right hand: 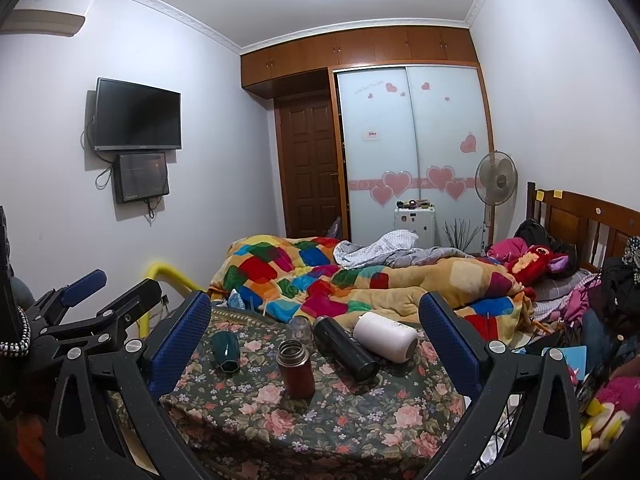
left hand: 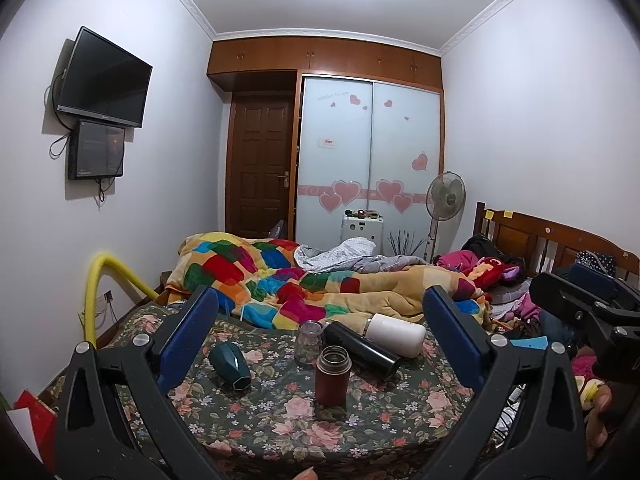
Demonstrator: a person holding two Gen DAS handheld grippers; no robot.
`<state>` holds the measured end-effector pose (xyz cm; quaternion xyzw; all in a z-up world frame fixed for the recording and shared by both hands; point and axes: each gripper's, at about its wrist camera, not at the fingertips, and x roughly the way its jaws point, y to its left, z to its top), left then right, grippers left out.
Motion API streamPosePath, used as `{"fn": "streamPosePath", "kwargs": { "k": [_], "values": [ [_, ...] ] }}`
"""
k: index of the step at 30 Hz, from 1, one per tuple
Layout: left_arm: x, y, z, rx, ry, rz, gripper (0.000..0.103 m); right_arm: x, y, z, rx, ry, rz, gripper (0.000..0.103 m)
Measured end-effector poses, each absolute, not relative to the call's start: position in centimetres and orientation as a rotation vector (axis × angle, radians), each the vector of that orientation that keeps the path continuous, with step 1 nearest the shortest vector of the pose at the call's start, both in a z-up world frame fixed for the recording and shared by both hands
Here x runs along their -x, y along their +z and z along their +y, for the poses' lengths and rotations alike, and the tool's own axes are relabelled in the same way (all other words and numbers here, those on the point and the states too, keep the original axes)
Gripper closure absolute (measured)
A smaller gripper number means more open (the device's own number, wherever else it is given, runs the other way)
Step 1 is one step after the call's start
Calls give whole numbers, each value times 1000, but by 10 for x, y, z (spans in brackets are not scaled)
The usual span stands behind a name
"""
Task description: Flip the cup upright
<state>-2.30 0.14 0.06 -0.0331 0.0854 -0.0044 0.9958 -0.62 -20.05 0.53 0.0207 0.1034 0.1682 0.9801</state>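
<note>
Several cups rest on a floral cloth on the bed. A dark red cup and a small clear glass jar stand upright. A teal cup, a black cup and a white cup lie on their sides. My left gripper is open and empty, short of the cups. My right gripper is open and empty, also held back from them. The left gripper shows at the left of the right wrist view.
A colourful quilt is heaped behind the cups. Clothes and plush toys pile by the wooden headboard on the right. A yellow pipe curves at the left bed edge. A standing fan and wardrobe are farther back.
</note>
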Motion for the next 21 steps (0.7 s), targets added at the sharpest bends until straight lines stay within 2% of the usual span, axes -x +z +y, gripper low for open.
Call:
{"fn": "streamPosePath", "kwargs": {
  "k": [21],
  "values": [
    [20,-5,8,78,-13,185,0,2,2,-198,-34,339,228,0]
  ]
}}
